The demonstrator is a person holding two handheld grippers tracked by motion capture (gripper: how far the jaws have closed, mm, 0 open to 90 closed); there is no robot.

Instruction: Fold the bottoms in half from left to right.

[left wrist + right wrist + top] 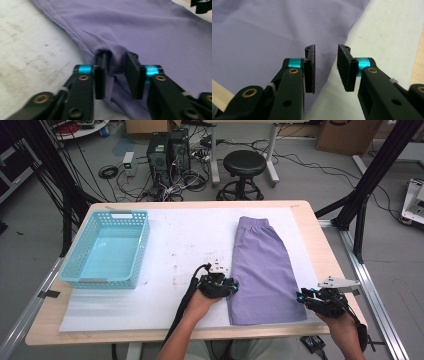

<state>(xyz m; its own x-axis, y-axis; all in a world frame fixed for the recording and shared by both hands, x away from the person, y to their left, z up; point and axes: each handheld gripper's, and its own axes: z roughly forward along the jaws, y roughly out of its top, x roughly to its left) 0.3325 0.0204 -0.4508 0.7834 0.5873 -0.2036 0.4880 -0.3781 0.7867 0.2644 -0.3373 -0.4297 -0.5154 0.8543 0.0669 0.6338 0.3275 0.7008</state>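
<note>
Purple shorts (262,265) lie flat on the white mat (185,240), waistband at the far end. My left gripper (234,287) is at their left edge, near the hem. In the left gripper view its jaws (115,62) stand a little apart, with a raised fold of the shorts (140,27) bunched between the pads. My right gripper (301,296) is at the shorts' lower right edge. The right gripper view shows it (326,57) open and holding nothing, one jaw over the purple cloth (262,32) and the other over the mat (387,37).
A light blue plastic basket (120,214) stands on the mat's left side. The wooden table (305,220) shows around the mat. Beyond the far edge are a black stool (244,165), computer towers (167,150) and cables on the floor.
</note>
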